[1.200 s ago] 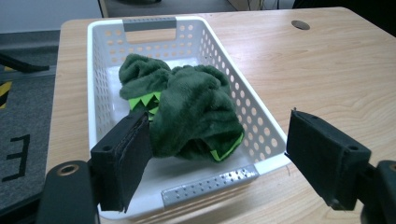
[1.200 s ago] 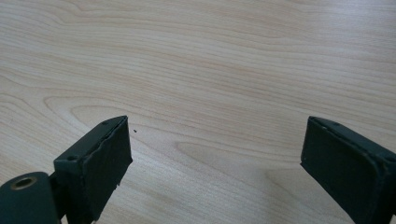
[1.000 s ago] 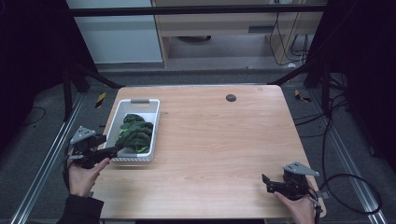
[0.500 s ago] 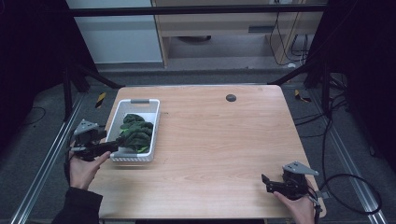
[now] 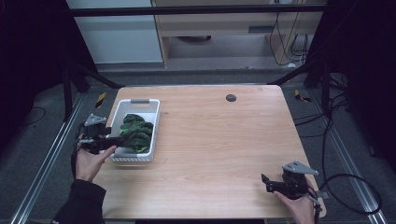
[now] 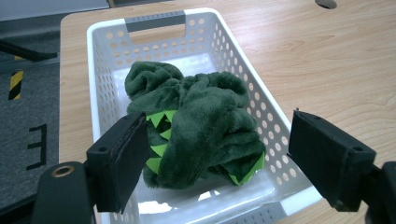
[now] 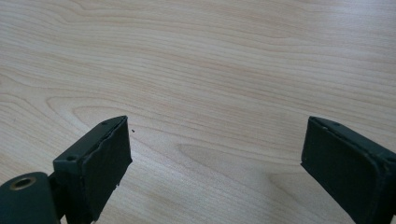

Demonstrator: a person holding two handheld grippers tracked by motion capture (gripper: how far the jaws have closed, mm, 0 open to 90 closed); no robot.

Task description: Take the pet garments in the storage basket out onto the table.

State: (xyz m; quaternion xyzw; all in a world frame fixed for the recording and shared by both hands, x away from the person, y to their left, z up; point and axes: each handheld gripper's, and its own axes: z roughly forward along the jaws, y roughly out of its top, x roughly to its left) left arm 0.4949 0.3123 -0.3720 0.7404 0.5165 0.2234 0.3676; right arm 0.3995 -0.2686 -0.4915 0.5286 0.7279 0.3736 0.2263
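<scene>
A white perforated basket [image 5: 152, 122] stands at the table's left side, and a dark green plush toy [image 5: 136, 130] with light green felt spikes lies in it. My left gripper [image 5: 116, 139] hovers at the basket's near left corner, pointing into it. In the left gripper view the jaws stand wide open on either side of the plush toy [image 6: 201, 121], above the basket [image 6: 154, 21], and the left gripper [image 6: 224, 163] holds nothing. My right gripper [image 5: 267, 183] rests near the table's front right corner. In the right gripper view the right gripper [image 7: 215, 163] is open over bare wood.
A dark round grommet [image 5: 230, 97] sits in the wooden tabletop [image 5: 224, 140] near its far edge. Metal rails run along the floor on both sides of the table. A strip of yellow and black tape [image 5: 100, 99] lies on the floor at the far left.
My left gripper has moved forward and toward the basket, from beside its near corner to over its near end. The right gripper has stayed still.
</scene>
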